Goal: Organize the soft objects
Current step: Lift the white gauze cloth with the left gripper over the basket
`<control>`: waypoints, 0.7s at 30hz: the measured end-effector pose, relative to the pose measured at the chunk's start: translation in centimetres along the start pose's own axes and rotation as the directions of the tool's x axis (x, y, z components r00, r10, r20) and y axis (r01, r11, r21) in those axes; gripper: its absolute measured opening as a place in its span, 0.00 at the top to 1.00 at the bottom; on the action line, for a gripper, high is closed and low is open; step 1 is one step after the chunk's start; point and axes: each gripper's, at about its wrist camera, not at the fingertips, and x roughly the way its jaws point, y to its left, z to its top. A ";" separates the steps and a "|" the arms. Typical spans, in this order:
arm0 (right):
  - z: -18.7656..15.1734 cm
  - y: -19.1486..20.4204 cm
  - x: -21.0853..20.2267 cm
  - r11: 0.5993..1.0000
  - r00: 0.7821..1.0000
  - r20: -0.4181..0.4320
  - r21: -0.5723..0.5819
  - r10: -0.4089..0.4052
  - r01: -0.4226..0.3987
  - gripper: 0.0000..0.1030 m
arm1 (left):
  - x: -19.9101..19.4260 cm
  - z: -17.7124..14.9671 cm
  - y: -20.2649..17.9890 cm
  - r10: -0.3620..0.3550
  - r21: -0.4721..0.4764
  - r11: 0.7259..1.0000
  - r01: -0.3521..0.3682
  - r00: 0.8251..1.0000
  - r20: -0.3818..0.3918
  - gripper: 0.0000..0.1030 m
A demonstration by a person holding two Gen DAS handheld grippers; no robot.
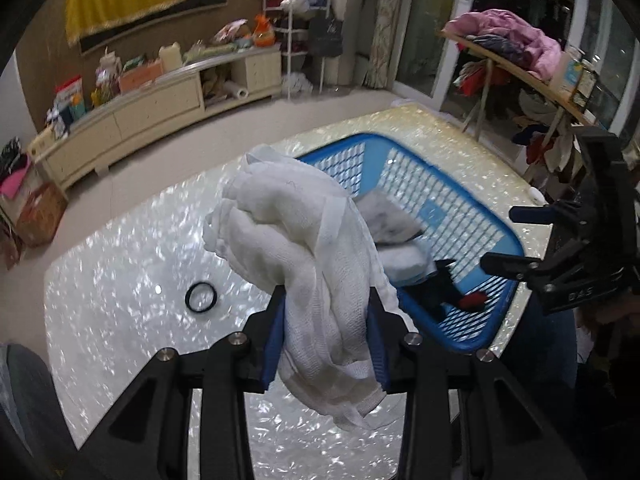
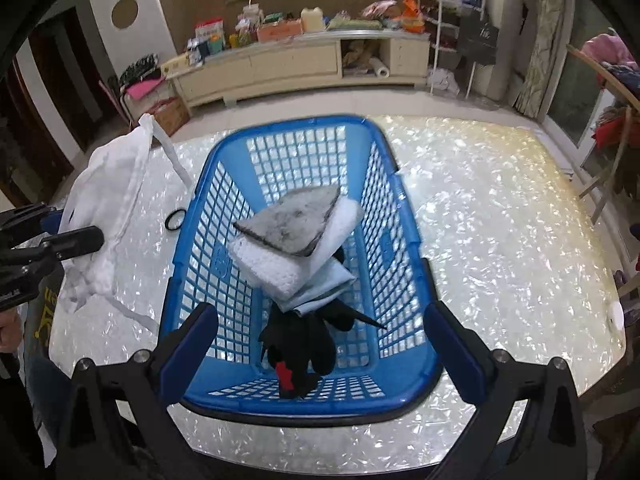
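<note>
Left gripper (image 1: 326, 336) clenched white gauze cloth (image 1: 312, 248) beside blue basket (image 2: 296, 398). Right gripper (image 2: 320, 352) hung released, empty. Best: carry over rim, gather trailing ends, then drop.

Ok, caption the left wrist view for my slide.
Left tool grips a bunched white gauze cloth above the pearly table, beside the blue plastic basket.
</note>
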 end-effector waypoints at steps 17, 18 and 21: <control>-1.4 -1.8 -0.1 0.999 0.999 0.035 0.045 0.019 -0.020 0.00 | 3.2 5.8 -6.7 -0.025 0.071 0.997 0.024 1.000 0.016 0.67; -1.4 -2.2 -0.1 0.998 0.999 0.035 0.052 0.017 -0.019 0.00 | 3.6 5.9 -7.0 -0.026 0.071 0.997 0.026 1.000 0.009 0.67; -1.5 -3.2 0.1 0.997 0.999 0.038 0.072 0.018 -0.021 0.00 | 5.7 5.9 -7.5 -0.031 0.054 0.998 0.032 0.999 -0.022 0.67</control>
